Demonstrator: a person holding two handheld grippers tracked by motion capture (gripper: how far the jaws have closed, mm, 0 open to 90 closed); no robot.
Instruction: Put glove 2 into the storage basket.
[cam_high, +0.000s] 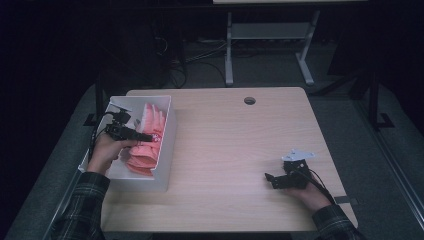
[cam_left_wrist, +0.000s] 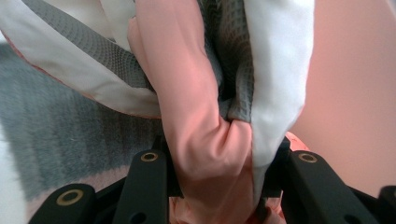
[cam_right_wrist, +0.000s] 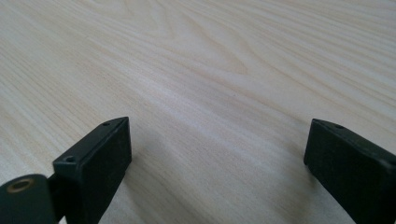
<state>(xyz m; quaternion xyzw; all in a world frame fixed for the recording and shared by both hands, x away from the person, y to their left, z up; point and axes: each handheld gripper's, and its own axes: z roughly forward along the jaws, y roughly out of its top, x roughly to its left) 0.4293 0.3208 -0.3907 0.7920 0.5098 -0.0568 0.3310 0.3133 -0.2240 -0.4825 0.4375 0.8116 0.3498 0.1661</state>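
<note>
1. Hands first: your left hand (cam_high: 102, 150) is raised at the left edge of the tabletop (cam_high: 225, 145), with the forearm coming up from the bottom left in a plaid sleeve (cam_high: 82, 210). It holds the left gripper (cam_high: 150, 137) roughly level, pointing to the right into the white box (cam_high: 167, 150).
2. The fingers (cam_left_wrist: 144, 186) of the left gripper are narrow and pinch a fold of pink cloth (cam_left_wrist: 205, 149). In the left gripper view, this fold stands up between them, with white and grey fabric (cam_left_wrist: 275, 70) pressed just beside it.
3. Your right hand (cam_high: 307, 192) rests low on the tabletop near the front right corner, the wrist entering from the bottom right. It holds the right gripper (cam_high: 272, 180) pointing to the left, close above the wood.
4. The fingers (cam_right_wrist: 100, 158) of the right gripper are wide apart and hold nothing; the right gripper view shows bare wood grain between them.
5. Count: one white box, standing on the left part of the tabletop. Inside it is a stack of pink cloths (cam_high: 147, 142); the exact number I cannot tell, because the folds lie over each other.
6. Count: two grippers, one in each hand, well apart from each other.
7. One round hole (cam_high: 249, 100) is in the tabletop near the far edge.
</note>
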